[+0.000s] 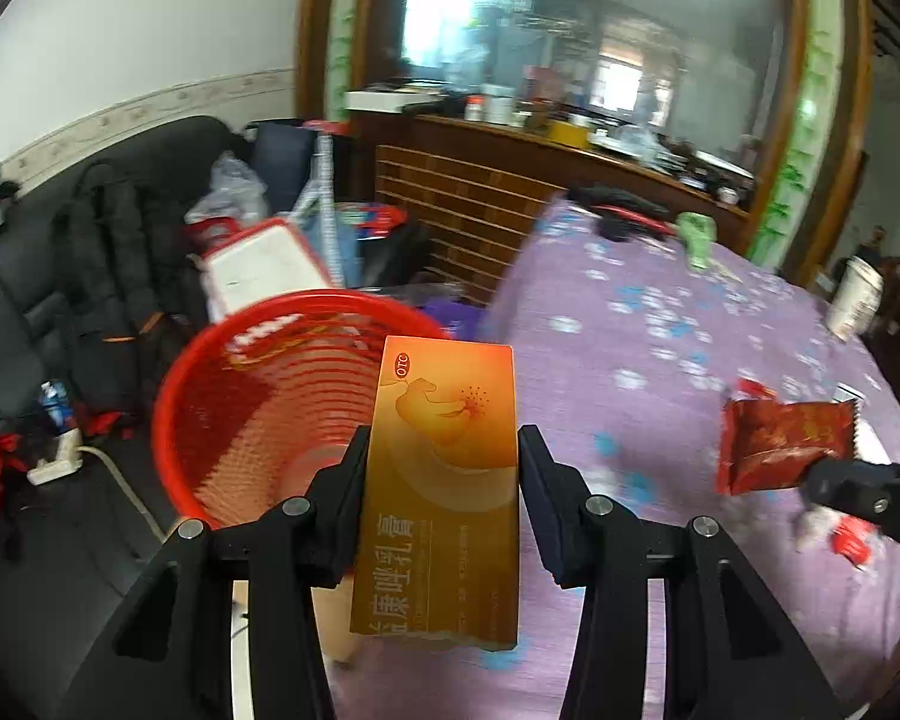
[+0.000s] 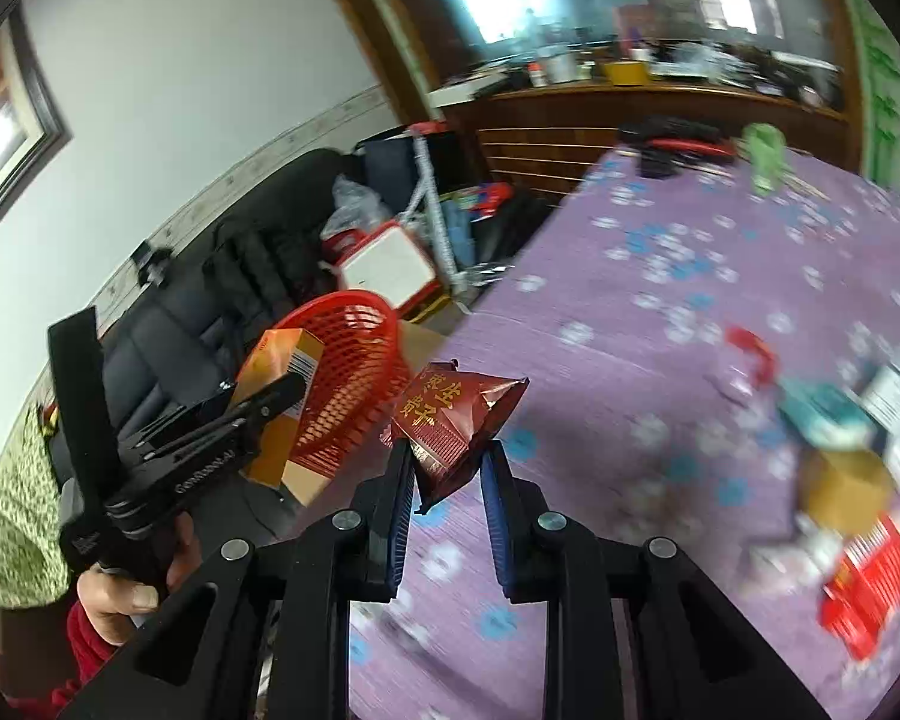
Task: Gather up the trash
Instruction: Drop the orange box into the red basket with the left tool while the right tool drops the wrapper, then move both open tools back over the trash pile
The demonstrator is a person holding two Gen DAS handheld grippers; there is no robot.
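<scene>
Both grippers loaded, red basket beside the table.

Left wrist: your left gripper (image 1: 444, 468) clamps a flat orange carton (image 1: 444, 480), glossy card, upright between the pads, in front of the red plastic mesh basket (image 1: 258, 396); purple floral tablecloth (image 1: 630, 372) to the right. Right wrist: your right gripper (image 2: 447, 468) pinches a crinkled dark-red foil packet (image 2: 450, 420) over the cloth edge, basket just beyond; blurred boxes lie far right.

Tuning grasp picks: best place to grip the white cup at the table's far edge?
Grip the white cup across its mid wall, coming in level from the near side. It stands roughly upright near the table edge, so a side pinch across its round body looks safer than the rim. Blur hides whether it is lidded.
</scene>
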